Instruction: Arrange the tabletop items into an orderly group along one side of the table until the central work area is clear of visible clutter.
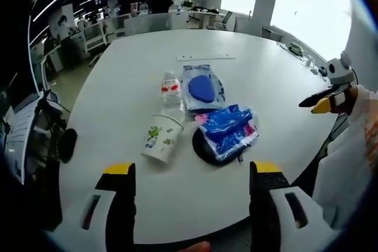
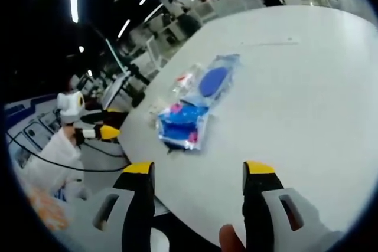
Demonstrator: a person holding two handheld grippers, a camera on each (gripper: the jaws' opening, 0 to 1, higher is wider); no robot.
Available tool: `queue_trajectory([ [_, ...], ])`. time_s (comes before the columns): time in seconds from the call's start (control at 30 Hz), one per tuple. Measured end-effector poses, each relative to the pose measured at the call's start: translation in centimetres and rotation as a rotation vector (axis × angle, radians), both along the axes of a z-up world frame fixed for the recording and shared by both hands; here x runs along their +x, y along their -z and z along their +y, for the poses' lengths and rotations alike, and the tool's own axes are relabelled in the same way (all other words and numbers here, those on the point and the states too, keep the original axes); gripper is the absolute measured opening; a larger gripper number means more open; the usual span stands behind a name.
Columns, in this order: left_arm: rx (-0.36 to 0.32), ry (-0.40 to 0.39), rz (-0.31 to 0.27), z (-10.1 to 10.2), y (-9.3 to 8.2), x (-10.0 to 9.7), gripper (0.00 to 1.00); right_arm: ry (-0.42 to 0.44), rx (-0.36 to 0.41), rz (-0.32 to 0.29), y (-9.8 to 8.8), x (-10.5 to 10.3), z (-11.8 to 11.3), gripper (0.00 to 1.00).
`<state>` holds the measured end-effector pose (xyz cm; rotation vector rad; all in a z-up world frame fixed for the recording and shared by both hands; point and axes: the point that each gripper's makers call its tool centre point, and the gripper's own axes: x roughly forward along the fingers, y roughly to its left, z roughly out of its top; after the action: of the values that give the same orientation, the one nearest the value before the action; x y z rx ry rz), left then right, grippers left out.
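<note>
Both the left gripper and right gripper are held released, nothing between the jaws. At the left's 12 o'clock a paper cup is seen lying, a blue packet at 1 o'clock, a water bottle and mask pack beyond, on the white table.

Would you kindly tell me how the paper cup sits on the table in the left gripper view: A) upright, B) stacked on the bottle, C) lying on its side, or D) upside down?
C: the cup lies on its side beside the bottle, its printed wall facing up.
</note>
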<state>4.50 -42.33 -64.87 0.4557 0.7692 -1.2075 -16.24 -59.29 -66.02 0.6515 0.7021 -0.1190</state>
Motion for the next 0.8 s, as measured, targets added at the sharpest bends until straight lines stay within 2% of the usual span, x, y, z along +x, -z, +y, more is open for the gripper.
queue_trajectory([
  [0.4, -0.035, -0.021, 0.025, -1.2, 1.2, -0.8, 0.67, -0.007, -0.044, 0.004, 0.8, 0.9, -0.6, 0.56],
  [0.57, -0.052, -0.039, 0.046, -1.9, 1.8, -1.3, 0.62, -0.014, -0.075, -0.003, 1.0, 2.0, -1.0, 0.53],
  [0.8, -0.066, -0.05, 0.047, -3.0, 2.4, -1.8, 0.53, -0.003, -0.073, -0.019, 1.2, 3.5, -1.3, 0.52],
])
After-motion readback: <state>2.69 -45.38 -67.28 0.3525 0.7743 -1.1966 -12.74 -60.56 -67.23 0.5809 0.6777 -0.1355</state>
